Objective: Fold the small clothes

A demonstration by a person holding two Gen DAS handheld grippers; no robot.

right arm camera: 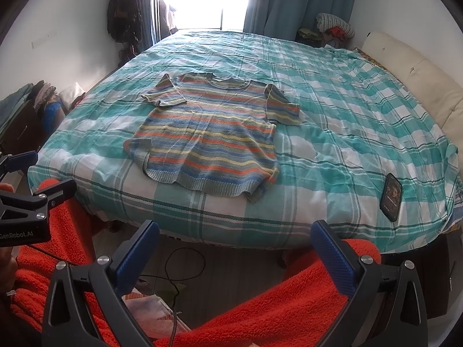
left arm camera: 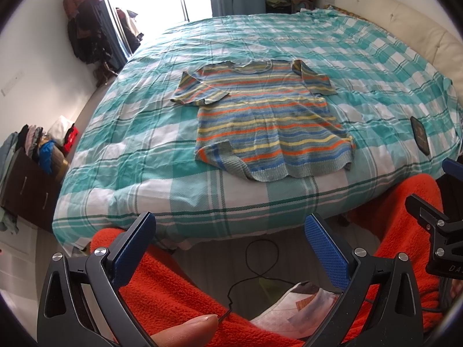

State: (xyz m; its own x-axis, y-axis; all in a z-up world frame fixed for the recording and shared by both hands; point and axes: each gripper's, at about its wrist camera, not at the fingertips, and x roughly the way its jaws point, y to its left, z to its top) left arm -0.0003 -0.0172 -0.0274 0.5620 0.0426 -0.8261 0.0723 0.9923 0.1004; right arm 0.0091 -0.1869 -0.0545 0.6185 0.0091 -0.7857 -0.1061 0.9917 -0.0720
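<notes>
Through the left wrist camera I see my left gripper (left arm camera: 230, 248) spread wide and empty, short of the bed's near edge. The striped knit T-shirt (left arm camera: 269, 118) lies flat on the teal checked bedspread (left arm camera: 121, 133), hem near me, left sleeve folded inward. A phone (left arm camera: 420, 138) lies at the right.

Through the right wrist camera, my right gripper (right arm camera: 235, 256) gapes wide too, holding nothing. The T-shirt (right arm camera: 211, 133) lies ahead, slightly left; the phone (right arm camera: 392, 196) rests near the right edge.

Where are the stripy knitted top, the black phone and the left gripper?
Stripy knitted short-sleeved top (left arm camera: 269, 121): left wrist view, middle of its body.
Black phone (right arm camera: 391, 197): right wrist view, centre of its screen.
Left gripper (left arm camera: 228, 243): left wrist view, midway between its blue fingertips.
</notes>
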